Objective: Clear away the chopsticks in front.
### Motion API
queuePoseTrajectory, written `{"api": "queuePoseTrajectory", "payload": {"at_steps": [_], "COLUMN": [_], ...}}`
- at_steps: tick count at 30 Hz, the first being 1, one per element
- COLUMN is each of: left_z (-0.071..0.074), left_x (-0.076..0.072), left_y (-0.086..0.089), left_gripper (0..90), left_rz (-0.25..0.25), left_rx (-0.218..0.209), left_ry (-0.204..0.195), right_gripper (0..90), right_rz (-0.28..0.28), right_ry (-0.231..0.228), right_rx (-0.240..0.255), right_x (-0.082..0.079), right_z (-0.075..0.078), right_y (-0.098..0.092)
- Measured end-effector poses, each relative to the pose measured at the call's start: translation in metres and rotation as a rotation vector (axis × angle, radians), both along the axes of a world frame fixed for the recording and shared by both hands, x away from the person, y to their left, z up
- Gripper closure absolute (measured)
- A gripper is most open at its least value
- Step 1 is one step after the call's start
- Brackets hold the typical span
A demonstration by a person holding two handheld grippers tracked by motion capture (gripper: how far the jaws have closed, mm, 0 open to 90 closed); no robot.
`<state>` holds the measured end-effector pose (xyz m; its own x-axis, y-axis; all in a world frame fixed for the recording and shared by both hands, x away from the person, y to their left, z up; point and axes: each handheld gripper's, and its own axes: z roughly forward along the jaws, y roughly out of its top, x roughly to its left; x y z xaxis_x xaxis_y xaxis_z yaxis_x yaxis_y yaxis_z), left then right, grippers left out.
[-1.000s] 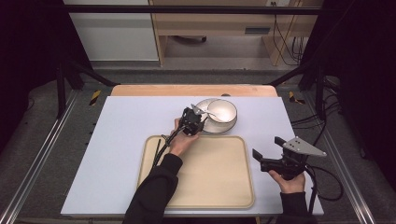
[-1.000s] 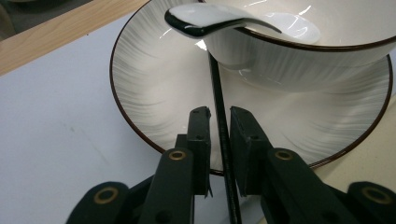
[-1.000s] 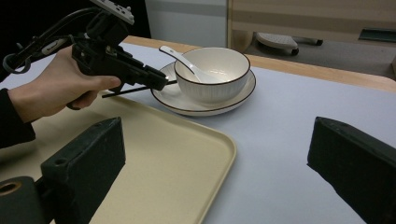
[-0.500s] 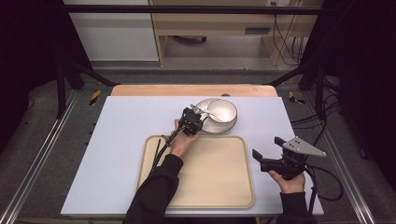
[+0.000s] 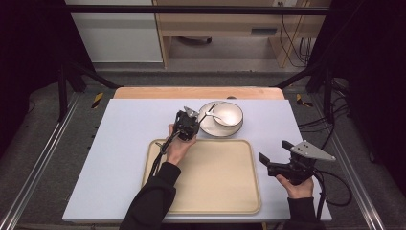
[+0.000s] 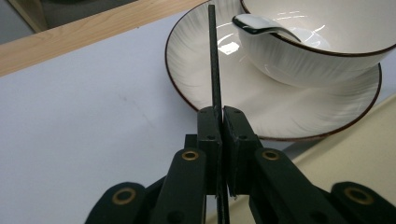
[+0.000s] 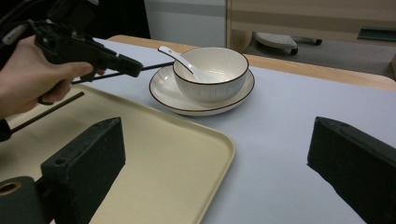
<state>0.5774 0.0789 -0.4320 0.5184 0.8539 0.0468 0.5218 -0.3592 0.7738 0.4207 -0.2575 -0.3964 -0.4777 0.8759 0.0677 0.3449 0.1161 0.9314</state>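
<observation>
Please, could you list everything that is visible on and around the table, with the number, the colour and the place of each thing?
Bowl: one, white with dark rim, standing on the plate.
Plate: one, white with dark rim, on the mat behind the tray.
Spoon: one, white, lying in the bowl, handle over the rim.
Thin rod: one, black, clamped in the left hand-held gripper, tip over the plate.
Tray: one, cream, at the near middle of the table.
Mat: one, pale lilac, covering the table.
Table edge: wooden, at the far side.
Left hand-held gripper: black, shut on the rod.
Right hand-held gripper: black, open, right of the tray.
</observation>
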Motion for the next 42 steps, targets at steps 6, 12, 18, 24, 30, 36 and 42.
{"api": "queuePoseTrajectory", "payload": {"at_steps": [6, 12, 18, 24, 30, 36, 42], "left_z": [0.004, 0.009, 0.01, 0.012, 0.008, 0.003, -0.005], "left_x": [-0.02, -0.043, -0.073, -0.103, -0.128, -0.153, -0.177], "left_y": [0.018, 0.032, 0.047, 0.059, 0.071, 0.078, 0.078], "left_gripper": [85.3, 85.3, 85.3, 85.3, 85.2, 85.3, 85.3], "left_rz": [0.037, 0.08, 0.119, 0.165, 0.178, 0.213, 0.26], "left_rx": [-0.011, -0.036, -0.068, -0.11, -0.179, -0.21, -0.218], "left_ry": [-0.019, -0.045, -0.077, -0.102, -0.114, -0.137, -0.159], "right_gripper": [4.3, 4.3, 4.3, 4.3, 4.3, 4.3, 4.3], "right_rz": [-0.003, -0.008, -0.016, -0.014, -0.014, -0.015, -0.016], "right_ry": [-0.002, 0.0, -0.002, -0.001, 0.003, 0.007, 0.009], "right_rx": [-0.003, -0.002, -0.005, -0.003, -0.005, -0.007, -0.009], "right_x": [0.0, 0.0, 0.0, -0.001, -0.001, -0.001, -0.001], "right_z": [0.0, 0.0, -0.001, -0.001, -0.002, -0.003, -0.003], "right_y": [-0.001, -0.002, -0.003, -0.003, -0.003, -0.004, -0.003]}}
